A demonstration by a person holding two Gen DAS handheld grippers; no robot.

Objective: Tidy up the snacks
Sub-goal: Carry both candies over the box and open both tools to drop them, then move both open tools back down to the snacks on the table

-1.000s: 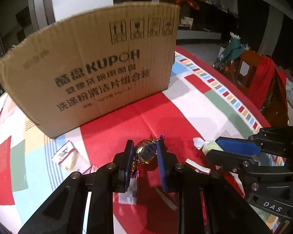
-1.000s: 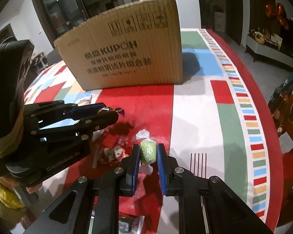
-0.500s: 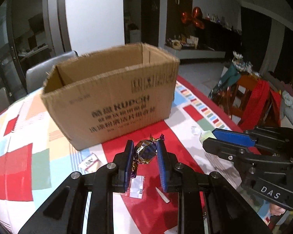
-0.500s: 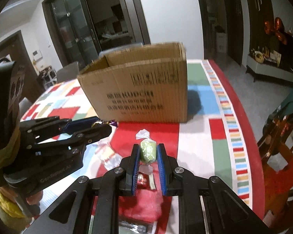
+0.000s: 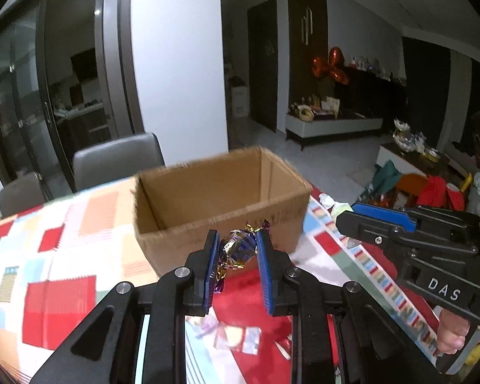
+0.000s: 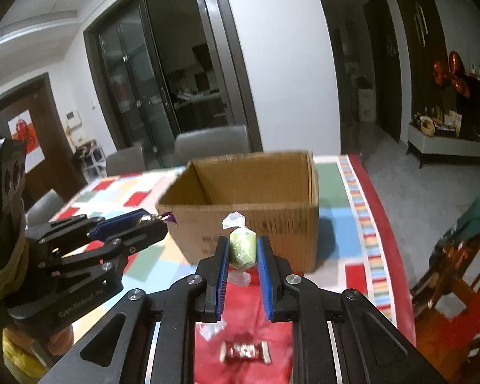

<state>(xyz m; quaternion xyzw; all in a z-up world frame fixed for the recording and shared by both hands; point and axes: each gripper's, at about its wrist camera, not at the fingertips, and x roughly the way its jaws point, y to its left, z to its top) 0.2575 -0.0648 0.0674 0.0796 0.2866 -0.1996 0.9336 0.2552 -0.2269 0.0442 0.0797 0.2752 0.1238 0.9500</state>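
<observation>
While the box floor stays hidden, left gripper clamps foil candy, right gripper green candy.

You had a foil-wrapped candy, gold and blue with twisted ends, pinched aloft just short of the open cardboard box, and a pale green candy in clear wrap held likewise before the box's near wall. The box stood upright on the table, top open, while a few loose wrapped snacks lay blurred on the red cloth below.
</observation>
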